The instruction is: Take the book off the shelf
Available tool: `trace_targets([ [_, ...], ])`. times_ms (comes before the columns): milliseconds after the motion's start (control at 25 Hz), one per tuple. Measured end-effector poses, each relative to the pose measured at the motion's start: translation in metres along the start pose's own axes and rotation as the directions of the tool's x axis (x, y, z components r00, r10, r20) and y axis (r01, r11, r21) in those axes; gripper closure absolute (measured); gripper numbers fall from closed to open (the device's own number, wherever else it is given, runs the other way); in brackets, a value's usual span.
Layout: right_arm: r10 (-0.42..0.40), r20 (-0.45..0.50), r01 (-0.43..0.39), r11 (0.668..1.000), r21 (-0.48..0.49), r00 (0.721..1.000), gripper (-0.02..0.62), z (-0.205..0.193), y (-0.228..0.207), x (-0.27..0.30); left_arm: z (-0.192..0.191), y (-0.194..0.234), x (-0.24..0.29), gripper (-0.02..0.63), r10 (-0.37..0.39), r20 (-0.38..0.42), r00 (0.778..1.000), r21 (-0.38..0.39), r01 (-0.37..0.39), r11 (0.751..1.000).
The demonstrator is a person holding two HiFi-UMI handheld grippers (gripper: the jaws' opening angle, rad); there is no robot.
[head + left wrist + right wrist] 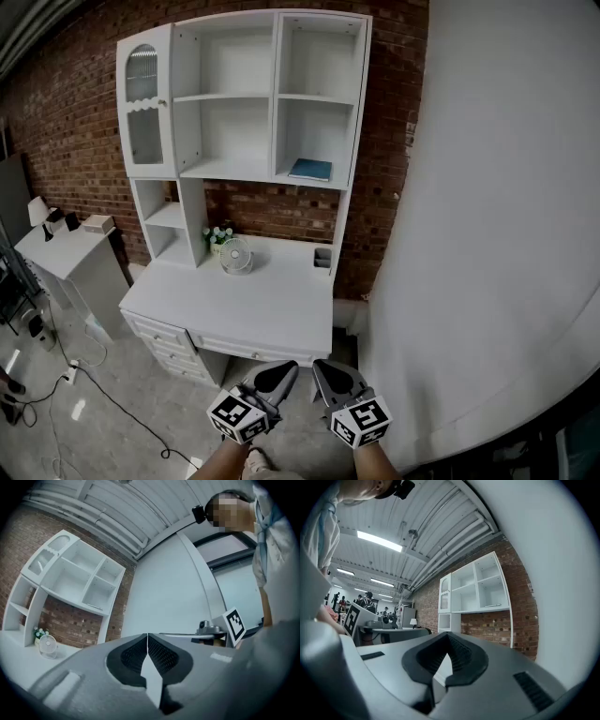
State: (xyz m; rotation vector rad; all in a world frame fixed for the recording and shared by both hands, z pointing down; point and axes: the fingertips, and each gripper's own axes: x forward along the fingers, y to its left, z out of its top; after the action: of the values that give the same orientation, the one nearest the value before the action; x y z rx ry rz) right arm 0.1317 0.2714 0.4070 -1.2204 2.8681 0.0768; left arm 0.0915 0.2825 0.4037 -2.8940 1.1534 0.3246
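Both jaws closed, empty, left gripper [285,368] beside right gripper [323,367], book [310,170] on shelf [239,170].

Small white fan [236,255] beside little potted flowers [217,236] on white desk [272,314], brick wall [75,103] behind

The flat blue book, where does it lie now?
In the head view, the flat blue book lies in the lower right compartment of the white shelf unit, above the white desk.

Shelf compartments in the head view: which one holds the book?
The lower right compartment of the top unit: the blue book lies flat on its floor. The other open compartments hold no book.
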Motion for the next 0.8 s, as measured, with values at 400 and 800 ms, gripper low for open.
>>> trace_targets([
  [400, -0.014, -0.004, 0.014, 1.0, 0.015, 1.0, 0.581, -0.002, -0.006, 0.01, -0.003, 0.007, 0.007, 0.597, -0.014, -0.012, 1.0, -0.014, 0.014, 1.0],
  [800, -0.009, -0.016, 0.009, 0.999, 0.053, 1.0, 0.58, -0.014, -0.008, 0.023, -0.011, 0.02, 0.007, 0.596, -0.006, -0.02, 1.0, -0.034, 0.005, 0.999],
])
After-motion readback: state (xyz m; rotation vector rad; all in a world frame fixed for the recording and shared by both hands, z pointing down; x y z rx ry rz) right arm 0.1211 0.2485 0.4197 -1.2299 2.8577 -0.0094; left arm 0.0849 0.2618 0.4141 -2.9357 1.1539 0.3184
